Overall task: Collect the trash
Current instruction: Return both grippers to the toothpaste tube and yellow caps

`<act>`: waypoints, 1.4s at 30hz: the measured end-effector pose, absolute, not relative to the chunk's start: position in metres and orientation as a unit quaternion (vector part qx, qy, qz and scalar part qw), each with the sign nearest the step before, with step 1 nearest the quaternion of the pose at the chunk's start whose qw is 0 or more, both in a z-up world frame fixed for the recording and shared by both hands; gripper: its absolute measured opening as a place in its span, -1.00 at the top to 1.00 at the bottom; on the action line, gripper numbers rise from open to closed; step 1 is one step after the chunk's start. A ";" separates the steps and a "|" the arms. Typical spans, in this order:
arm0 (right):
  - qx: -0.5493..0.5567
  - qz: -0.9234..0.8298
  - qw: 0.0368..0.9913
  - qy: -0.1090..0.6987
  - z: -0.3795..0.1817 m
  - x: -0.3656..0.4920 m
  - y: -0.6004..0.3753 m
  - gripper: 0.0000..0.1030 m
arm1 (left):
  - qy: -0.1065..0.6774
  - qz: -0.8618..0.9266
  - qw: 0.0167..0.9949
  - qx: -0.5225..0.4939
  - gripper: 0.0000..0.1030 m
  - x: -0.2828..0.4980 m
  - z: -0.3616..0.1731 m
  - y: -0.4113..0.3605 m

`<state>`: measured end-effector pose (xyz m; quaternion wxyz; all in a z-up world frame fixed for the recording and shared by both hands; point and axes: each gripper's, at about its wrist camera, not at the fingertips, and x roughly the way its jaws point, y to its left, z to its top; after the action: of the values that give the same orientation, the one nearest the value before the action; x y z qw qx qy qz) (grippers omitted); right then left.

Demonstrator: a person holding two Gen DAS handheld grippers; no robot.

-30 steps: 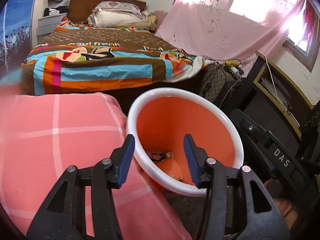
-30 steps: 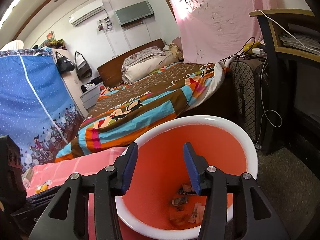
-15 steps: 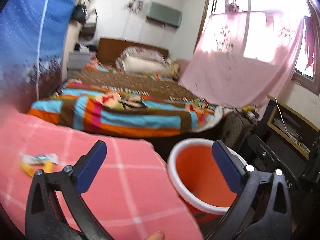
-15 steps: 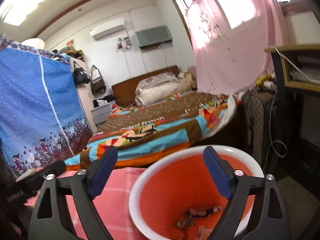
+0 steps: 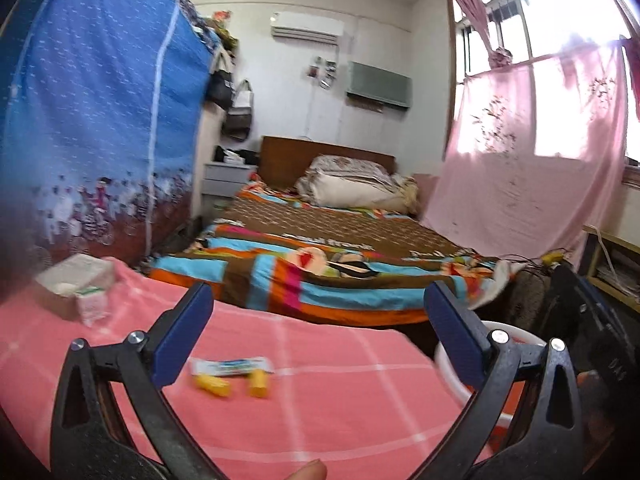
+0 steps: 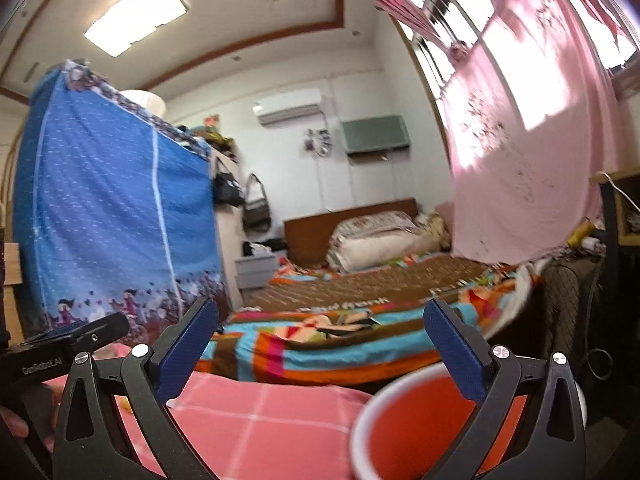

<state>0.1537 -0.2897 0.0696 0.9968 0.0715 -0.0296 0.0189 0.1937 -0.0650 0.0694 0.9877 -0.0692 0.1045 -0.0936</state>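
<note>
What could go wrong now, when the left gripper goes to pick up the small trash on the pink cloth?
1. The wrapper and yellow pieces lie flat on soft pink cloth; the open left gripper might pinch cloth too.
2. The bin sits at the cloth's edge, low beside the open right gripper; a swing could knock it.

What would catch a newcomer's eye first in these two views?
Probably the pink checked cloth filling the foreground, with a small wrapper and two yellow bits lying on it between the open left gripper. At its right edge stands an orange bucket with a white rim, below the open right gripper. Behind lies a bed with a bright striped blanket.
</note>
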 end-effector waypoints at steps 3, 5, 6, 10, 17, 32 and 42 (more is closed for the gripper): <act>0.061 0.042 0.997 -0.035 0.070 0.157 -0.270 -1.00 | 0.100 -0.072 0.989 -0.078 -1.00 0.189 0.067 -0.039; 0.049 0.059 0.997 -0.033 0.070 0.161 -0.258 -1.00 | 0.100 -0.057 0.990 -0.083 -1.00 0.187 0.065 -0.024; 0.042 0.066 0.996 -0.031 0.069 0.163 -0.253 -1.00 | 0.099 -0.050 0.990 -0.086 -1.00 0.186 0.065 -0.016; 0.016 0.095 0.995 -0.033 0.066 0.163 -0.227 -1.00 | 0.092 -0.028 0.991 -0.095 -1.00 0.185 0.064 0.010; -0.037 0.121 0.991 -0.031 0.056 0.173 -0.188 -1.00 | 0.068 -0.004 0.995 -0.072 -1.00 0.182 0.061 0.040; -0.034 0.177 0.979 0.097 0.038 0.226 -0.167 -0.82 | 0.137 -0.034 0.988 -0.058 -0.91 0.208 0.043 0.041; -0.075 0.218 0.949 0.214 0.018 0.253 -0.139 0.00 | 0.251 -0.077 0.962 -0.078 -0.17 0.239 0.024 0.040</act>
<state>0.2531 -0.1387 0.0181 0.9493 -0.0753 0.2137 0.2180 0.2387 0.0403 0.0236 0.9618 -0.0782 0.2507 -0.0769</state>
